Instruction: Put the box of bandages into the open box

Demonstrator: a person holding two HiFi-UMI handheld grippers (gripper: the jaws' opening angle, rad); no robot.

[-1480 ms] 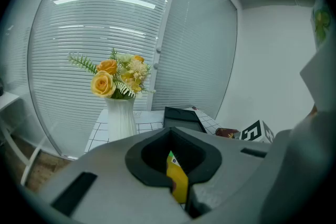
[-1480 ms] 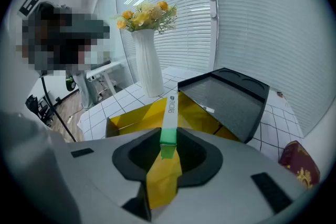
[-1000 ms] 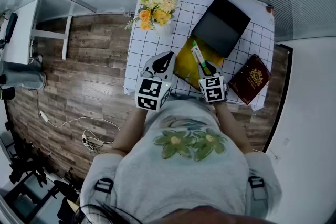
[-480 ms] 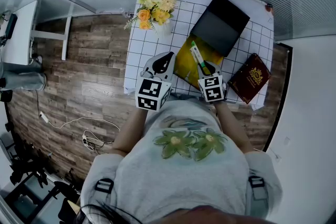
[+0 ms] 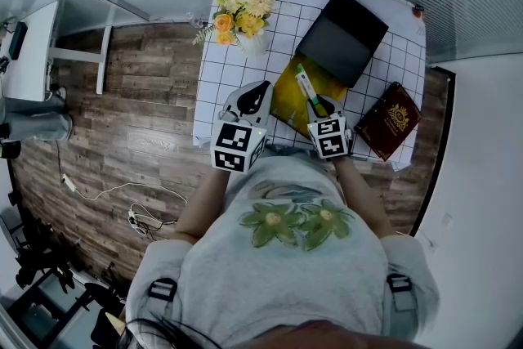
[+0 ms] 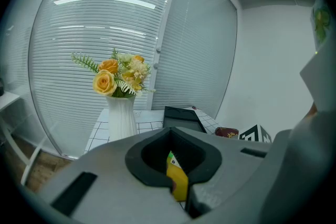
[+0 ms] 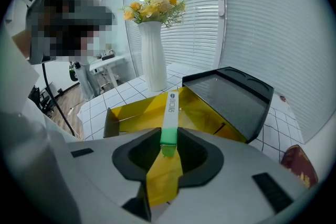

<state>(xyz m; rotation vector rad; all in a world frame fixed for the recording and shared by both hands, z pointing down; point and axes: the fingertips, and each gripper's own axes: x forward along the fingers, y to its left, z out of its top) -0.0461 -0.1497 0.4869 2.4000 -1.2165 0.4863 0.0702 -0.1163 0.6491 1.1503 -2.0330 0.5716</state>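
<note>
right gripper (image 7: 167,147): jaws clamped on the near, green end of the box of bandages (image 7: 170,107); the white end sticks out far of the jaws.
box of bandages: slim and held lengthwise. It hangs over the open box (image 7: 131,113) and points at the cavity. Not inside yet and not touching the floor of it, as far as I can tell.
why that grip: holding one end leaves the long free end to go in first, so the jaws can stay clear of the walls.
open box: yellow, mid-table on the grid cloth, mouth up, flaps spread. Nothing visible inside.
left gripper (image 6: 176,176): jaws narrow, practically together. There is a yellow sliver in the gap, and I can't tell whether it is a pad or an edge of the open box.
left gripper position: parked just left of the open box. My guess is it's there to steady the box or just keep out of the way.
black lid (image 5: 347,37): lies just far of the open box and leaves the mouth clear.
vase of flowers (image 5: 245,12): far left, well off the drop path.
red booklet (image 5: 398,120): near right edge of the table (image 5: 229,69), not involved.
step: placement is about half done, my read. What's left is to lower, let go and back out.
risk: the long box could catch on a flap or end up leaning on a wall.
</note>
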